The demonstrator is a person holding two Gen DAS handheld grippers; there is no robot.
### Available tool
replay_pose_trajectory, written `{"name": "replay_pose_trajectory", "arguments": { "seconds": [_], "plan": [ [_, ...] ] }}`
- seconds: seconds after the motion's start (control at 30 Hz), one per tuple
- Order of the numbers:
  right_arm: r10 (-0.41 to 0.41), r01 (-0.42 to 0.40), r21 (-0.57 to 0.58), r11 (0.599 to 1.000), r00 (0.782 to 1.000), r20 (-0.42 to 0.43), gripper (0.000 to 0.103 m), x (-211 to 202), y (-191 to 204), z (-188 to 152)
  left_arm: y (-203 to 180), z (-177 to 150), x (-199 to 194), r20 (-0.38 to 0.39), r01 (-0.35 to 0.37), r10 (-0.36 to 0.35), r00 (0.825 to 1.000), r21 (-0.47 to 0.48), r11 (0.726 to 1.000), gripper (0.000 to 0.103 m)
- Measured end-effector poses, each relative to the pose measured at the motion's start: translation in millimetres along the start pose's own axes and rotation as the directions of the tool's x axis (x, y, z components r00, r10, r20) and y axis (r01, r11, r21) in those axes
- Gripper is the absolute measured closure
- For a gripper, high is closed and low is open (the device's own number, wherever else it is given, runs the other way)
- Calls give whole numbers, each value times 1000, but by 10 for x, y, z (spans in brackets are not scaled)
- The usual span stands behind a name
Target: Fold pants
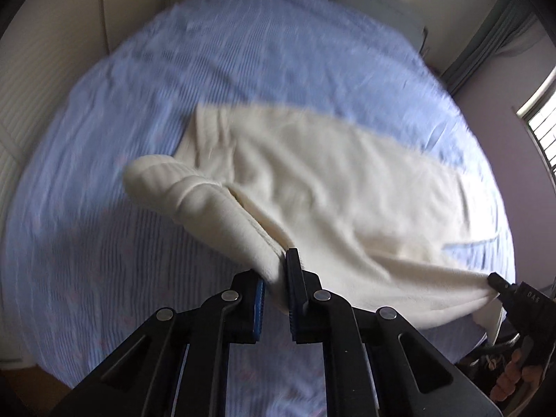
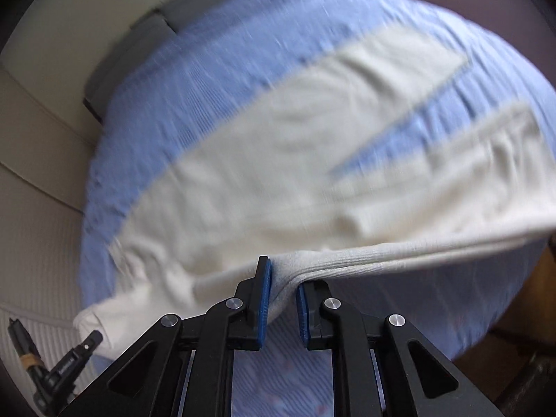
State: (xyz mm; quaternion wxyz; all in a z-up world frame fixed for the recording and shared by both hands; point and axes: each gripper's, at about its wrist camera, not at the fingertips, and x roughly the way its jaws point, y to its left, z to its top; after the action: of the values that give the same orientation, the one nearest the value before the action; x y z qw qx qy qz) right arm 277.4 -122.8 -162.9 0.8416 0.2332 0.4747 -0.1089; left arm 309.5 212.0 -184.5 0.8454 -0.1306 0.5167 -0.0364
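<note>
Left gripper (image 1: 276,290) clamps the waistband end of the cream pants (image 1: 312,173); right gripper (image 2: 282,288) pinches the near leg's side edge. Pants lie on the blue bedspread (image 1: 87,173), long axis running left–right, legs spread away from both jaws.

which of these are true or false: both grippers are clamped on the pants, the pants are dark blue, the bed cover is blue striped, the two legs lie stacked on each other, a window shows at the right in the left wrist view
1. Both grippers are clamped on the pants. True: the left gripper and the right gripper each pinch the cream pants.
2. The pants are dark blue. False: they are cream.
3. The bed cover is blue striped. True.
4. The two legs lie stacked. False: the right wrist view shows them spread apart with cover between.
5. A window shows at the right. True.
</note>
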Motion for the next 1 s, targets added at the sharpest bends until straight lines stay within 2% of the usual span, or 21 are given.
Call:
{"name": "replay_pose_trajectory", "arguments": {
  "seconds": [0.13,0.23,0.3,0.43,0.6,0.77,0.9,1.0],
  "plan": [
    [38,-34,-59,998,997,62,88,-47,211,451,-95,450,-74,80,10,-9,997,-10,1000,91],
    [63,-50,-128,991,993,99,88,70,496,877,-141,718,-9,104,10,-5,995,-47,999,91],
    [72,-56,-155,986,993,94,88,213,605,1085,-159,924,70,115,-6,15,993,-81,997,91],
    [75,-67,-184,981,997,34,88,690,816,1423,-163,1283,333,115,-49,63,991,-120,992,91],
    [57,-69,-190,979,996,-71,88,1397,916,1644,-89,1638,900,46,-120,126,991,-112,986,91],
    [17,-51,-240,969,990,-141,88,1964,1104,1760,53,1830,1337,-20,-168,167,986,-137,976,91],
    [-40,-20,-262,965,974,-221,88,2402,1144,1805,155,1922,1717,-93,-199,186,978,-157,967,90],
    [-67,-7,-271,963,963,-263,81,2563,1174,1805,197,1961,1950,-150,-226,203,968,-161,961,87]
  ]
}}
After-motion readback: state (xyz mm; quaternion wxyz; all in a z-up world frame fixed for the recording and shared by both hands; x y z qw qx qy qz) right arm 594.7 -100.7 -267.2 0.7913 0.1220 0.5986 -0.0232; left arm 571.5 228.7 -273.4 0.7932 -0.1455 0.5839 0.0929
